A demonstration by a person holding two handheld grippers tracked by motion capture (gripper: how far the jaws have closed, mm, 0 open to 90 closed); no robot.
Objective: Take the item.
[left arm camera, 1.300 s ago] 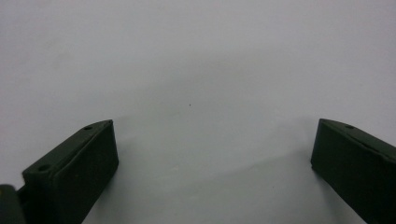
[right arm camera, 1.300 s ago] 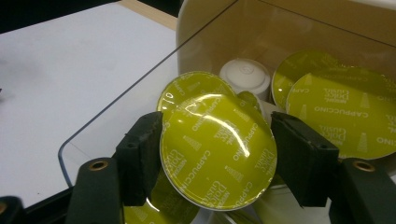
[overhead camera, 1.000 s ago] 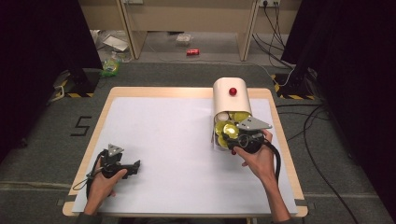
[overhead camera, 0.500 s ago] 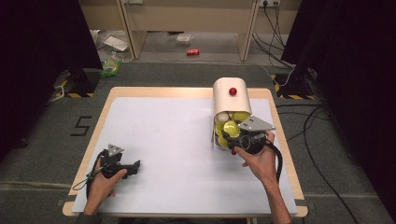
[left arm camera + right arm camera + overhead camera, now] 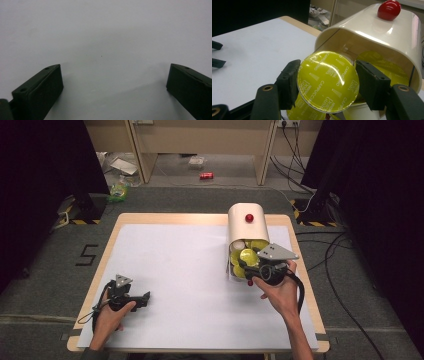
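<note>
One capsule [image 5: 328, 80] clamped in right gripper [image 5: 328, 82] at dispenser [image 5: 372, 27] mouth; left gripper [image 5: 112, 87] released, resting on table [image 5: 175, 255]

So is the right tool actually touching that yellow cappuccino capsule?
Touching. In the right gripper view, the right tool has both black jaws pressed against opposite edges of the yellow cappuccino capsule.

My table [image 5: 150, 250] has a light wooden rim and a white sheet over nearly all of its top. On its far right side a cream capsule dispenser [image 5: 247, 227] with a red knob [image 5: 249, 218] lies tipped over, yellow coffee capsules [image 5: 239, 270] at its mouth.
</note>
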